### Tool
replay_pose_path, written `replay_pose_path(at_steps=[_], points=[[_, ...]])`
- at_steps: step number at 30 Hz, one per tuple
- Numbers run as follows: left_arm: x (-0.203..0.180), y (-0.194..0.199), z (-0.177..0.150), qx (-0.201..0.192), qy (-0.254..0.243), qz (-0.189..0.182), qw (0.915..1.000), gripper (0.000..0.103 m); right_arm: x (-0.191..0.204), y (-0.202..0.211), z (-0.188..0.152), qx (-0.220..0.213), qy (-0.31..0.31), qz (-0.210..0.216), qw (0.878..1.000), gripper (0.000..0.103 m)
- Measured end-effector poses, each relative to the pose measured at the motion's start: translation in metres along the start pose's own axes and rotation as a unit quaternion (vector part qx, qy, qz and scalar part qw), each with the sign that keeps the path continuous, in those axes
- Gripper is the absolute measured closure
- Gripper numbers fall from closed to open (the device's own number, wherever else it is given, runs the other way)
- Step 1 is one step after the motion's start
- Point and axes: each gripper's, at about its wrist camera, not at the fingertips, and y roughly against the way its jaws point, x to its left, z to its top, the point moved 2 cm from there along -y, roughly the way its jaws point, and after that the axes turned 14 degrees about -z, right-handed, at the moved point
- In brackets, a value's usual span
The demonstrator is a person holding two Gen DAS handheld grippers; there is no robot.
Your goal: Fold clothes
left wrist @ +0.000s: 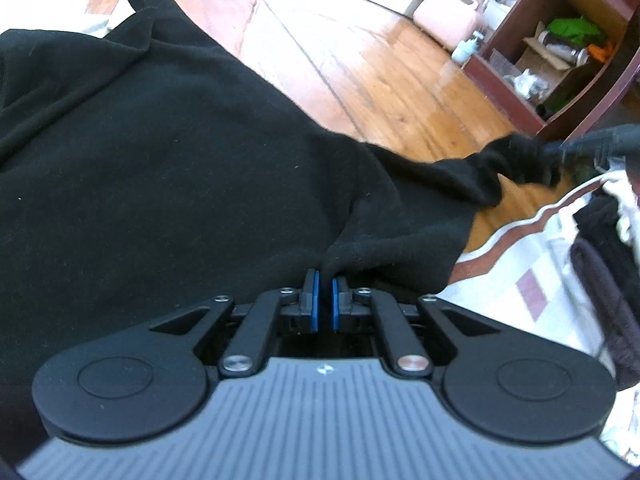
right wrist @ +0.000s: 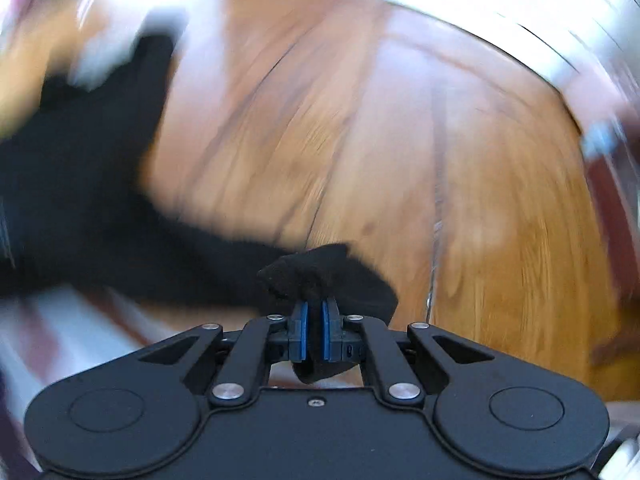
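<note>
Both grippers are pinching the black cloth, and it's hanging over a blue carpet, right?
Not a blue carpet: the left wrist view shows a wooden floor beneath. The rest holds: the left gripper and right gripper both pinch the black cloth.

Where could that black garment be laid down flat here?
The widest bare patch is the wooden floor between the black garment, the pink bag and the brown shelf. The pale rug on the right is crowded with dark clothes. Both the left gripper and right gripper pinch the garment.
</note>
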Motion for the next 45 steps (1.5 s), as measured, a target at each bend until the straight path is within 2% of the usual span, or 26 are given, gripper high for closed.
replay_pose_path(at_steps=[2, 4, 5, 7, 10, 12, 13, 14, 16, 17, 19, 21, 23, 25, 27, 29, 31, 34, 35, 36, 37, 39, 41, 42, 44, 45], points=[[0.002, 0.0, 0.001, -0.001, 0.014, -0.005, 0.9999, 0.098, -0.043, 0.021, 0.027, -0.01, -0.122, 0.061, 0.991, 0.097], [0.004, -0.003, 0.001, 0.003, 0.022, -0.01, 0.9997, 0.098, -0.088, 0.038, 0.05, -0.03, -0.226, 0.076, 0.971, 0.097], [0.003, -0.002, 0.001, 0.003, 0.02, -0.012, 0.9997, 0.098, -0.108, 0.043, 0.058, -0.037, -0.263, 0.066, 0.962, 0.097], [0.0, -0.002, 0.001, 0.005, 0.012, -0.017, 0.9998, 0.098, -0.141, 0.044, 0.069, -0.041, -0.307, 0.012, 0.951, 0.097], [-0.007, -0.004, -0.001, 0.016, -0.003, -0.031, 0.9994, 0.095, -0.175, 0.021, 0.07, -0.022, -0.337, -0.107, 0.935, 0.096], [-0.012, -0.009, -0.003, 0.029, -0.018, -0.033, 0.9989, 0.079, -0.186, -0.004, 0.065, -0.011, -0.324, -0.167, 0.931, 0.088], [-0.016, -0.012, -0.004, 0.037, -0.028, -0.034, 0.9984, 0.061, -0.188, -0.017, 0.062, 0.003, -0.316, -0.185, 0.931, 0.083], [-0.021, -0.015, -0.007, 0.04, -0.043, -0.031, 0.9978, 0.051, -0.188, -0.028, 0.057, 0.02, -0.314, -0.193, 0.93, 0.08], [-0.034, -0.021, -0.012, 0.052, -0.077, -0.034, 0.9951, 0.045, -0.186, -0.041, 0.04, 0.038, -0.334, -0.177, 0.925, 0.075], [-0.04, -0.024, -0.014, 0.06, -0.086, -0.04, 0.9936, 0.042, -0.183, -0.045, 0.03, 0.044, -0.352, -0.155, 0.922, 0.064], [-0.05, -0.029, -0.017, 0.072, -0.1, -0.047, 0.9912, 0.04, -0.168, -0.053, 0.012, 0.07, -0.386, -0.109, 0.913, 0.049], [-0.056, -0.033, -0.021, 0.076, -0.114, -0.04, 0.9897, 0.035, -0.15, -0.066, -0.008, 0.118, -0.415, -0.067, 0.9, 0.047], [-0.06, -0.036, -0.024, 0.081, -0.132, -0.03, 0.9875, 0.034, -0.131, -0.081, -0.025, 0.178, -0.442, -0.033, 0.879, 0.047], [-0.06, -0.037, -0.024, 0.082, -0.138, -0.025, 0.9867, 0.035, -0.121, -0.097, -0.041, 0.219, -0.471, -0.02, 0.854, 0.046], [-0.057, -0.036, -0.023, 0.079, -0.131, -0.026, 0.9879, 0.035, -0.116, -0.107, -0.052, 0.232, -0.485, -0.033, 0.842, 0.047], [-0.054, -0.035, -0.02, 0.076, -0.122, -0.026, 0.9893, 0.034, -0.11, -0.103, -0.053, 0.204, -0.478, -0.088, 0.85, 0.047], [-0.052, -0.035, -0.018, 0.073, -0.113, -0.026, 0.9906, 0.034, -0.1, -0.105, -0.05, 0.175, -0.448, -0.112, 0.87, 0.047], [-0.048, -0.034, -0.016, 0.067, -0.095, -0.033, 0.9927, 0.034, -0.089, -0.115, -0.05, 0.159, -0.409, -0.149, 0.886, 0.043], [-0.046, -0.034, -0.016, 0.065, -0.089, -0.037, 0.9932, 0.034, -0.086, -0.115, -0.049, 0.137, -0.398, -0.157, 0.894, 0.046], [-0.046, -0.033, -0.015, 0.06, -0.086, -0.044, 0.9936, 0.034, -0.084, -0.116, -0.048, 0.114, -0.379, -0.163, 0.904, 0.053], [-0.046, -0.033, -0.015, 0.055, -0.082, -0.051, 0.9938, 0.036, -0.081, -0.117, -0.044, 0.096, -0.344, -0.171, 0.918, 0.099], [-0.048, -0.03, -0.015, 0.041, -0.074, -0.072, 0.9938, 0.036, -0.076, -0.116, -0.031, 0.064, -0.243, -0.227, 0.941, 0.1], [-0.05, -0.03, -0.014, 0.042, -0.064, -0.097, 0.9923, 0.035, -0.081, -0.11, -0.017, 0.004, -0.168, -0.303, 0.938, 0.1], [-0.051, -0.032, -0.014, 0.051, -0.057, -0.116, 0.9903, 0.034, -0.086, -0.108, -0.012, -0.01, -0.161, -0.307, 0.938, 0.1], [-0.053, -0.037, -0.017, 0.076, -0.038, -0.147, 0.9854, 0.033, -0.095, -0.109, -0.005, -0.01, -0.165, -0.303, 0.939, 0.093], [-0.053, -0.041, -0.019, 0.095, -0.028, -0.156, 0.9828, 0.032, -0.094, -0.111, -0.003, 0.001, -0.148, -0.33, 0.932, 0.093]])
